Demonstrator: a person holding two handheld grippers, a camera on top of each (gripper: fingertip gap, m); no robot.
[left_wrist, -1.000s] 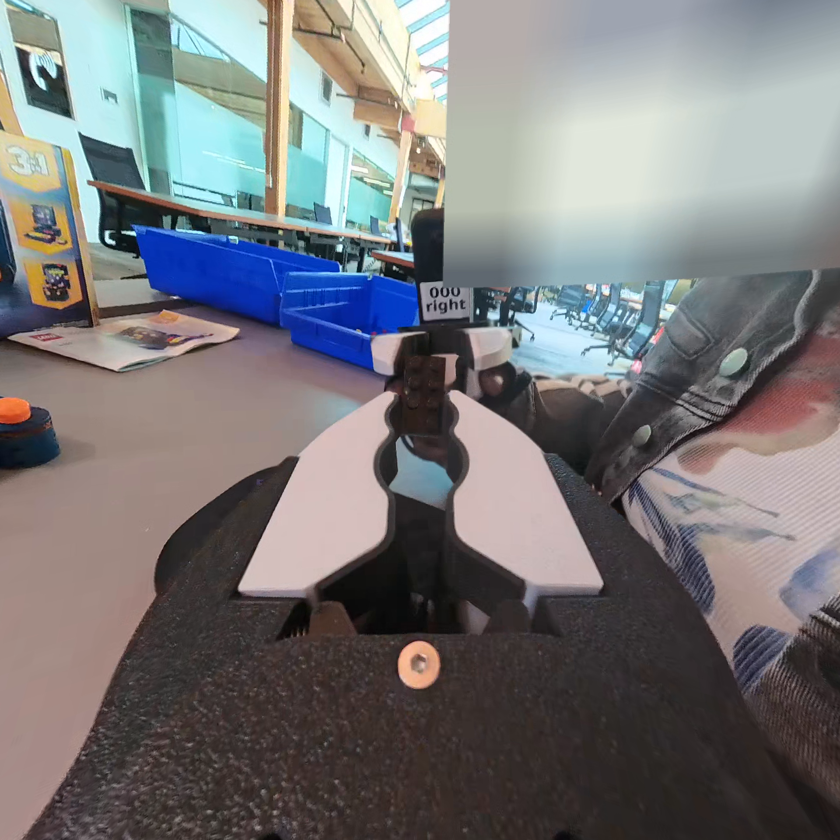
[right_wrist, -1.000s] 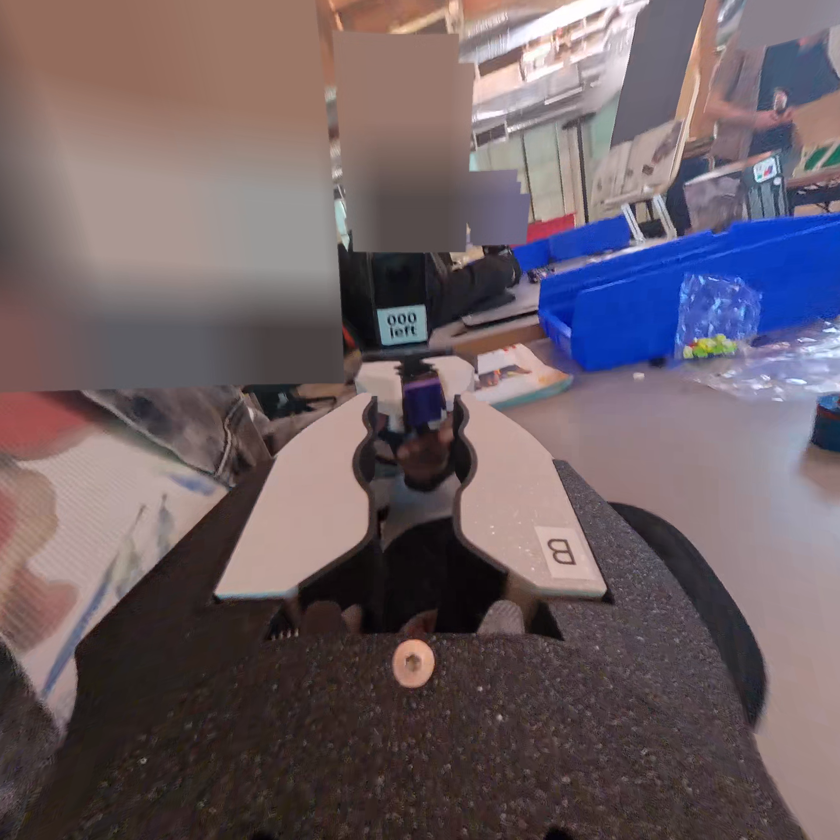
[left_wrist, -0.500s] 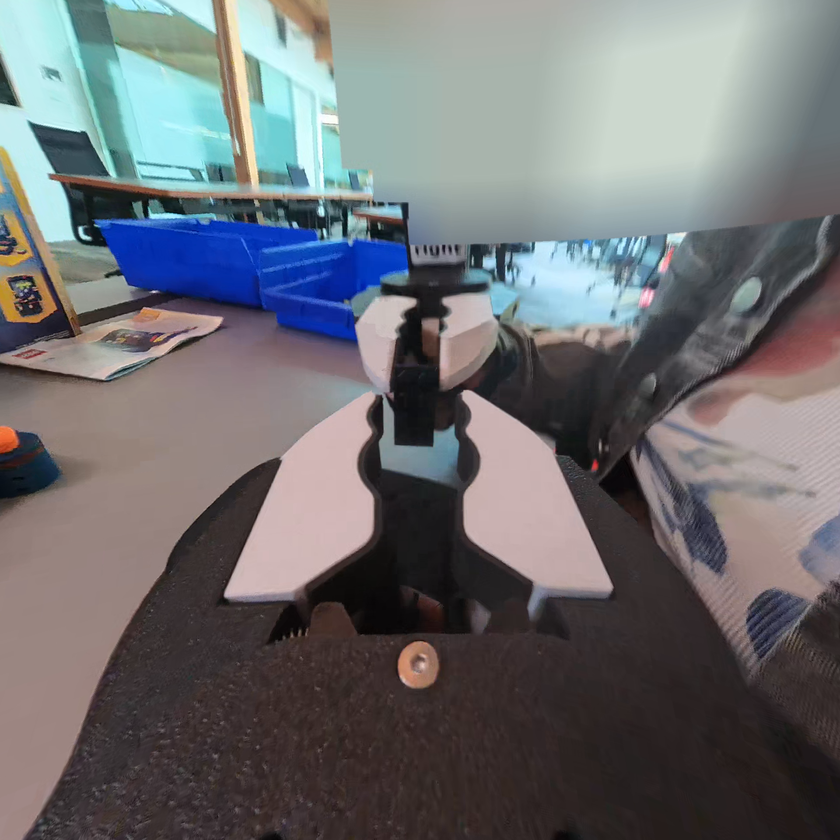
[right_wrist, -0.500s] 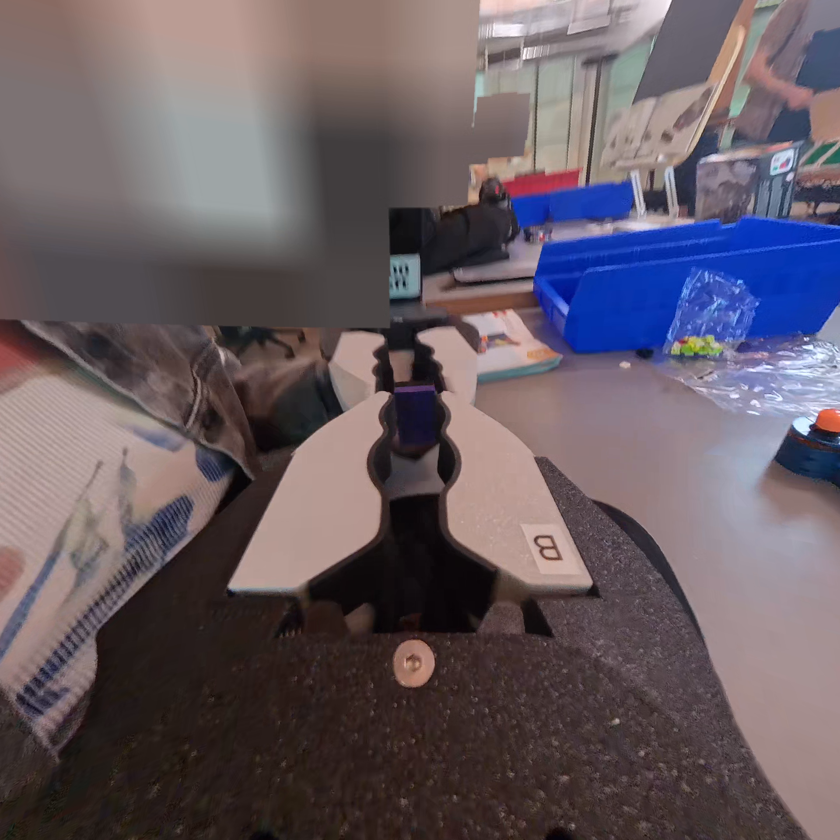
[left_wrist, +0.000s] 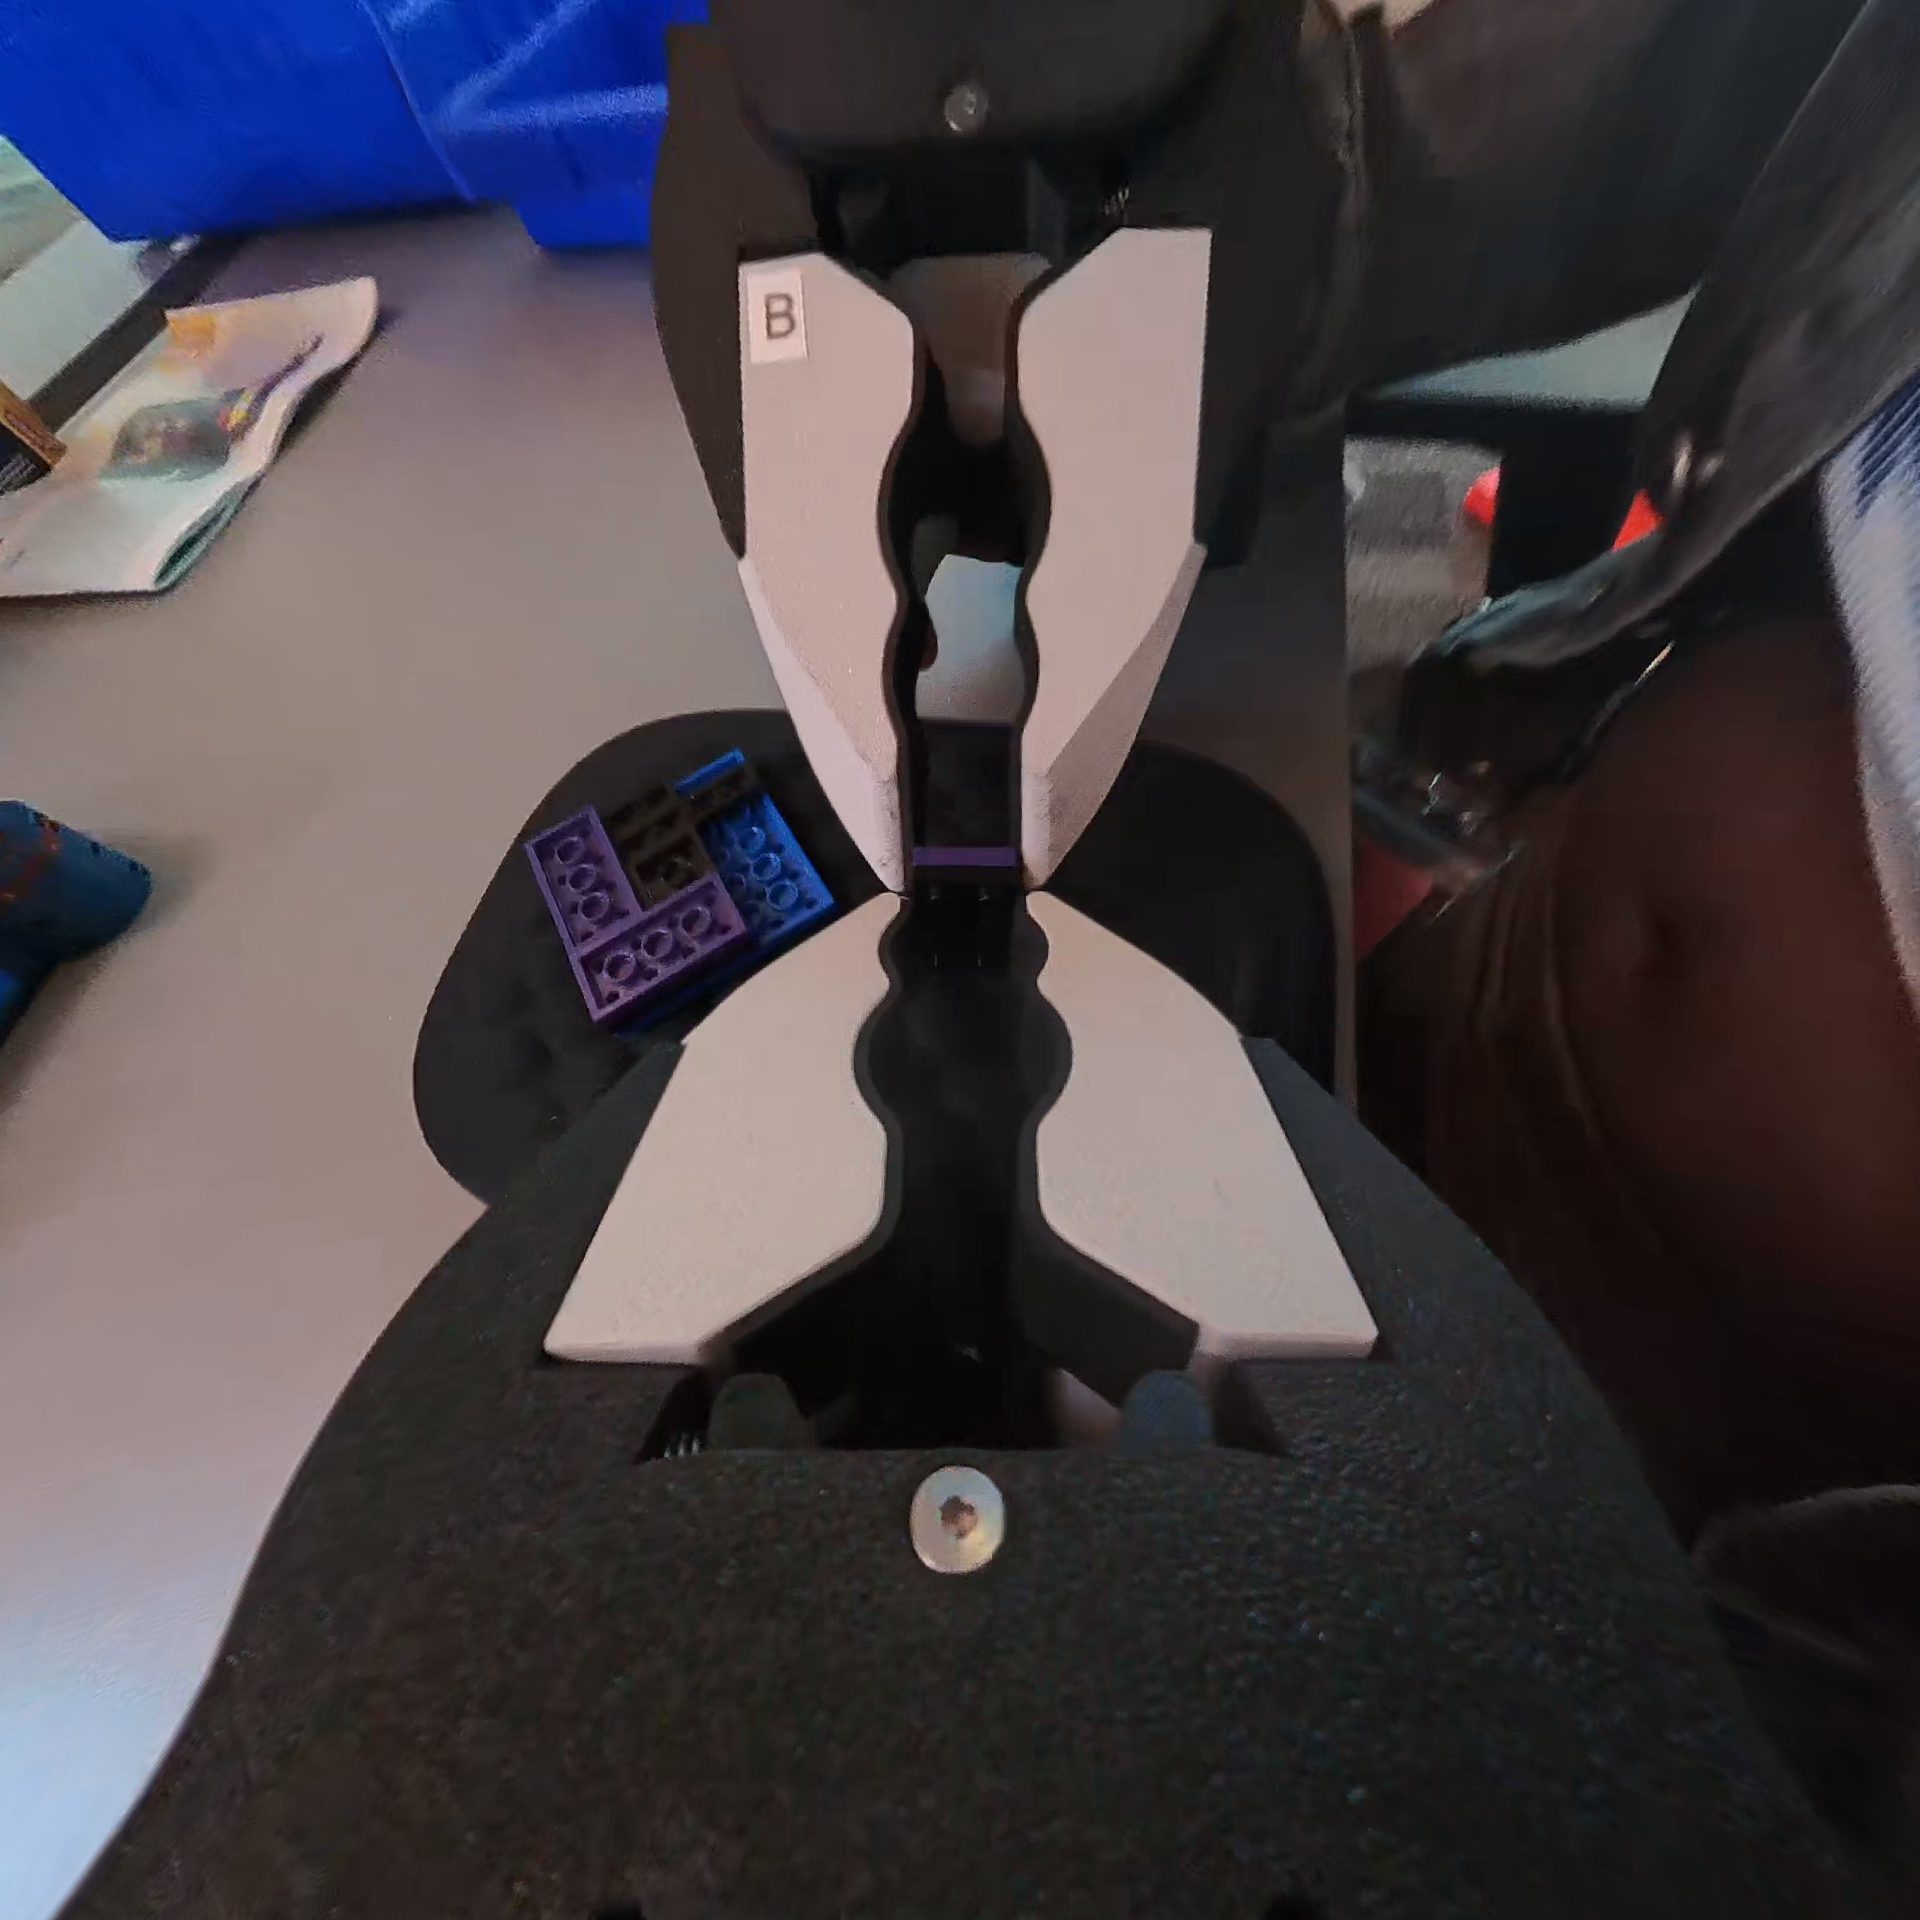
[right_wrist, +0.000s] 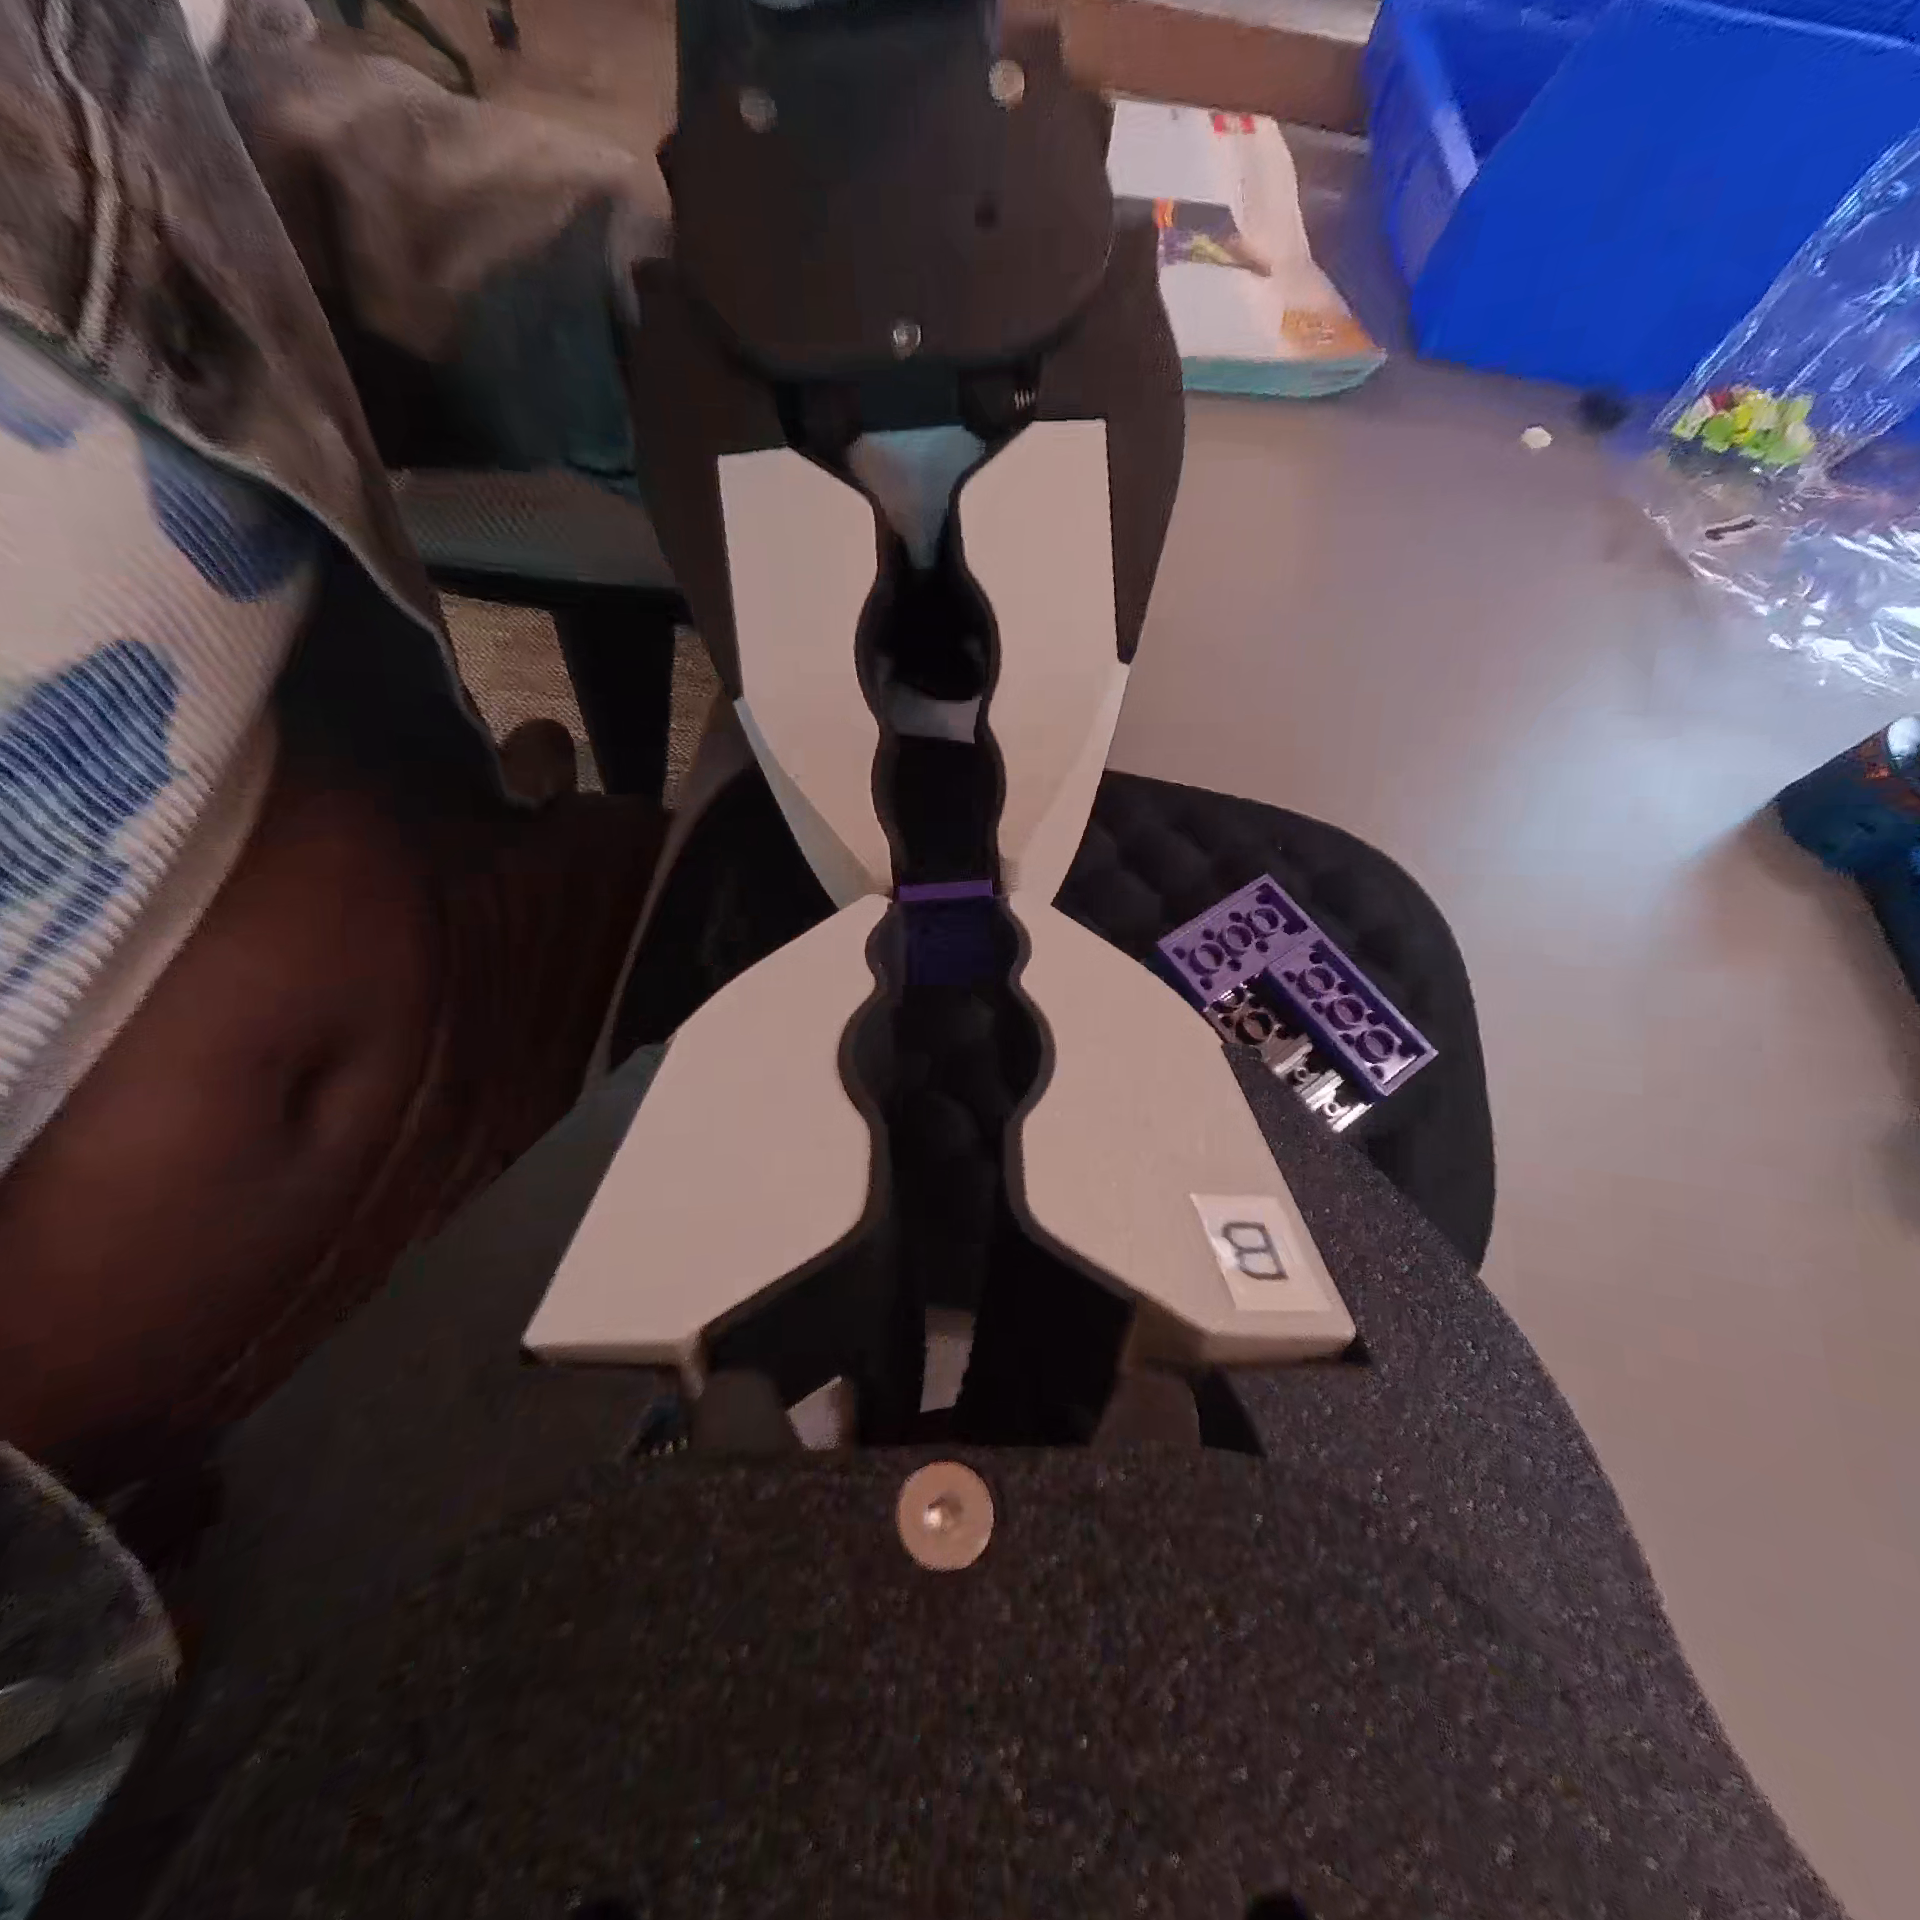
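My left gripper (left_wrist: 961, 914) is shut on a black brick (left_wrist: 958, 932). My right gripper (right_wrist: 943, 920) is shut on a purple brick (right_wrist: 943, 948). The two grippers meet tip to tip above a black pad (left_wrist: 499, 1049), and the two bricks touch end to end. In the left wrist view the right gripper (left_wrist: 961, 847) comes in from the top with the purple brick (left_wrist: 961, 858). In the right wrist view the left gripper (right_wrist: 943, 868) comes in from the top with the black brick (right_wrist: 940, 821). A purple, blue and black brick assembly (left_wrist: 665, 914) lies on the pad, and also shows in the right wrist view (right_wrist: 1309, 977).
Blue bins (left_wrist: 260, 94) (right_wrist: 1662, 208) stand at the back of the grey table. A booklet (left_wrist: 177, 457) (right_wrist: 1236, 249) lies near them. A clear plastic bag (right_wrist: 1787, 468) holds small green pieces. A round dark blue thing (left_wrist: 52, 894) sits near the pad. A person's torso (left_wrist: 1662, 935) is close by. From either gripper's tips it is about 25 cm to the round dark blue thing (left_wrist: 52, 894).
Both grippers have tilted down over the black pad and closed in on each other. The bricks, apart one second ago, now touch. The brick assembly has come into view.
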